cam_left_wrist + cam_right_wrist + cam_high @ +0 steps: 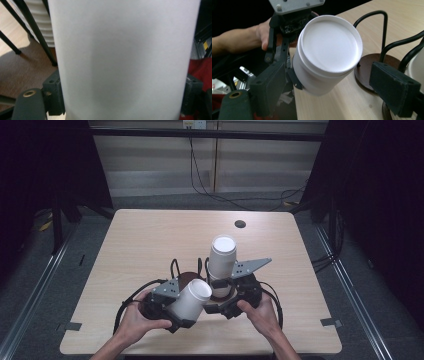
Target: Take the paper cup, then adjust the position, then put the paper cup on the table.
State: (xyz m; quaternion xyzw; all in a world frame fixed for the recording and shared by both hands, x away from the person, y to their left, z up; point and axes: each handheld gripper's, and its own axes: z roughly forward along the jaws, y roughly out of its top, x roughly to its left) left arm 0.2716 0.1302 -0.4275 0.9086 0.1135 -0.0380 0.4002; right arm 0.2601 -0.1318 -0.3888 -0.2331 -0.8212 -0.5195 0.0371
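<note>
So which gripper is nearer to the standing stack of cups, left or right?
Right. The right gripper sits just beside the foot of the standing cup stack; the left gripper is farther off to its left, holding a tilted cup.

Left gripper point(184, 306) clamped on white cup point(191, 299); right gripper point(218, 292) jaws spread; both hand-held, close together.

Bare far tabletop point(165, 232); wire rack point(189, 270) beside cup stack point(222, 257)

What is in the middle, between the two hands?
In the high view, between the left hand and the right hand sit both grippers, a tilted white cup and an upside-down stack of white cups on a brown stand.
</note>
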